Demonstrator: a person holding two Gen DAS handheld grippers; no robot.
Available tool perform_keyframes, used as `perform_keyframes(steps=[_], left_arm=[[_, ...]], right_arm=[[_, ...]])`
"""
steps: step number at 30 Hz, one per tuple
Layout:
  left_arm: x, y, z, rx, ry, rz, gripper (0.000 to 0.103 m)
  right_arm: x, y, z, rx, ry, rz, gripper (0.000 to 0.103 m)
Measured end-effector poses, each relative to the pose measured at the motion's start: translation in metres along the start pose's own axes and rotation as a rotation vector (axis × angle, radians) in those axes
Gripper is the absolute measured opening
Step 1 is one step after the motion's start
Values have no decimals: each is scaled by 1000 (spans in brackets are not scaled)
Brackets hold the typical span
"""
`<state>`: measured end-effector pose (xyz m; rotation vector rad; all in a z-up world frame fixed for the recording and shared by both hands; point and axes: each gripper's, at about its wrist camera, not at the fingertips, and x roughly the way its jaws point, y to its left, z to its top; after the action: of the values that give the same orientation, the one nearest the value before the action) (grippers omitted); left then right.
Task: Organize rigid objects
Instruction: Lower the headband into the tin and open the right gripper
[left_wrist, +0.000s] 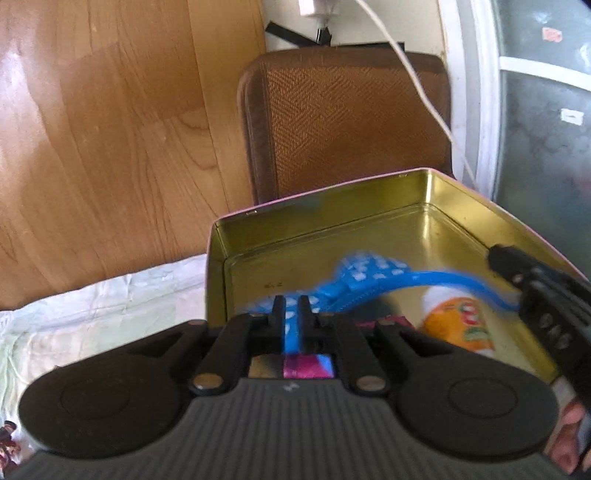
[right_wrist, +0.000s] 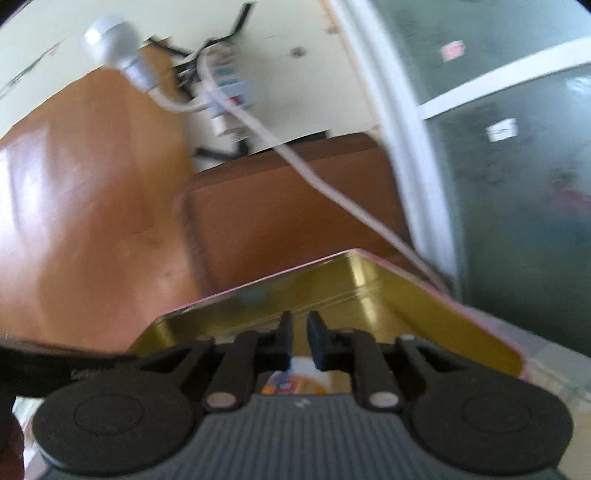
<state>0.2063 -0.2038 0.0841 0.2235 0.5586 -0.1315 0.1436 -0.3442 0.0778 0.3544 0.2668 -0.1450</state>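
Note:
An open gold-lined tin box (left_wrist: 332, 212) with a pink outside stands on the cloth. My left gripper (left_wrist: 291, 308) is shut on a blue headband with a white-dotted bow (left_wrist: 369, 267) and holds it over the box. The headband's far end reaches my right gripper (left_wrist: 517, 271), which comes in over the box's right wall. An orange-and-white small bottle (left_wrist: 458, 325) and a magenta item (left_wrist: 306, 365) lie in the box. In the right wrist view my right gripper (right_wrist: 300, 325) is nearly shut with a narrow gap; nothing shows between the fingers. The box (right_wrist: 369, 280) and bottle (right_wrist: 295, 380) are below it.
A brown mesh chair (left_wrist: 347, 118) stands behind the box on a wooden floor (left_wrist: 110, 147). A white cable (left_wrist: 417, 85) hangs from a wall plug across the chair. A frosted glass door (left_wrist: 546, 129) is at right. A pale cloth (left_wrist: 110, 314) covers the surface at left.

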Motion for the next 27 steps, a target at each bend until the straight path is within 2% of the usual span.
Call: perform_keyframes(steps=[4,7,15,27], left_arm=[[5,-2,2,2,-12,16,10],[5,-6,3,16,-27,30,10],[-7,-3,3,22,-45,37,10],[-41,26,-5,-1,-106,37,12]], right_arm=[[-2,-10,-1,41,-17,-1,20],[-4,-8,-3,39,-20,9,26],[-10,-4,-3,32,-35,24,30],[-47,21,-3,1,-91,58,31]])
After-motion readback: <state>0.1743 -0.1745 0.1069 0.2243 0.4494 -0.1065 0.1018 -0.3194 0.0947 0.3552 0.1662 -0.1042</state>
